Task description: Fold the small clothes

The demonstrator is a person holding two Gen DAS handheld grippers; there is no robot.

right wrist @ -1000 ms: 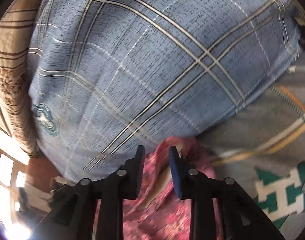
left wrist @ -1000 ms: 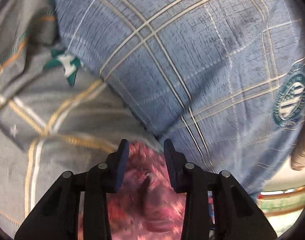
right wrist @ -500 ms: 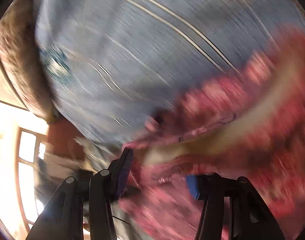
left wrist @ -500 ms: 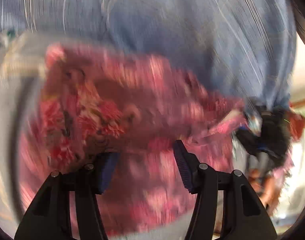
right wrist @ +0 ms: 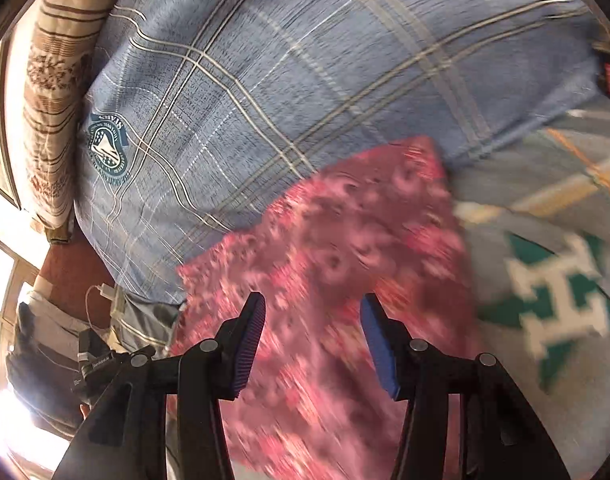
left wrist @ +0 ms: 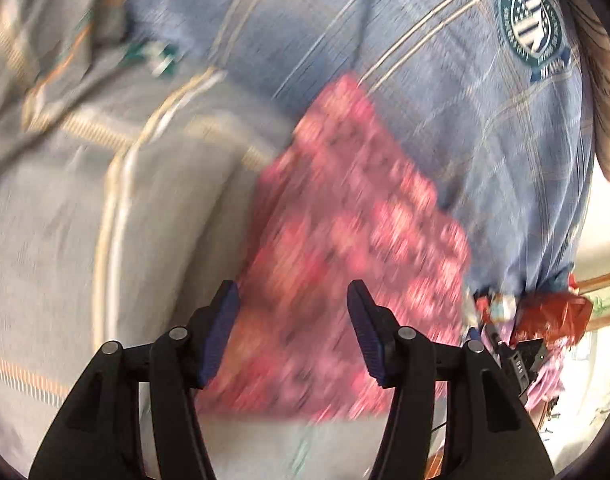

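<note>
Cloth (left wrist: 345, 248), pink, lies flat on your grey sheet (left wrist: 57, 240), far edge against the blue pillow (left wrist: 425, 60). Left gripper (left wrist: 293, 332) opening, empty; right gripper (right wrist: 311, 344) apart, empty, both above it.

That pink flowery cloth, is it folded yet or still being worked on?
The pink floral cloth lies as a flat, roughly rectangular shape against the blue plaid pillow, apparently folded. The left gripper, opening, and right gripper hold nothing. Any tidying or further garments remain.
</note>
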